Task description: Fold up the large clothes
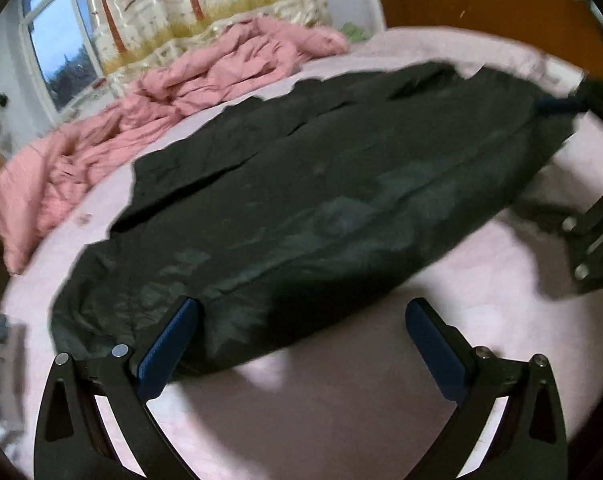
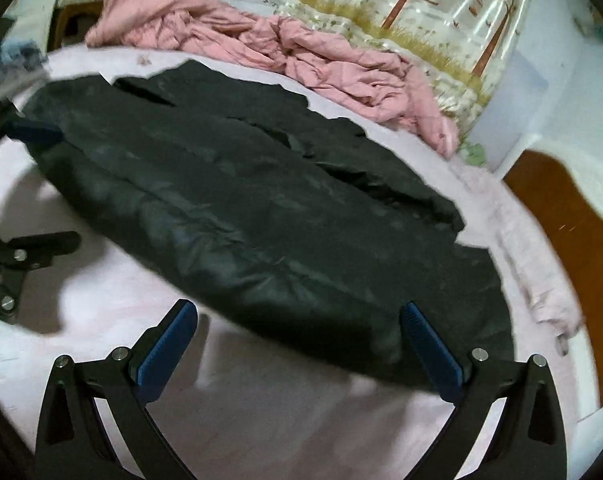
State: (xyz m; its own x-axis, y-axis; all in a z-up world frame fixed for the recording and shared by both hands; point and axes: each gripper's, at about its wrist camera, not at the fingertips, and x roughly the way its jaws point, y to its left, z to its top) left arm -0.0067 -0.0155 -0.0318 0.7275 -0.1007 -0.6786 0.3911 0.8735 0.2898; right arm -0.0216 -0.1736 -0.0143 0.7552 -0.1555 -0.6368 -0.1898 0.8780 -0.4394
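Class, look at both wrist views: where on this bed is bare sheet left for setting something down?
Bare pink sheet lies along the near edge, between the dark coat and both open grippers (left gripper, right gripper). The far side is crowded by the bunched pink quilt.

No text, label, brand, number or sign is showing legibly in either wrist view; both pictures are blurred, and nothing printed is appearing on any surface.
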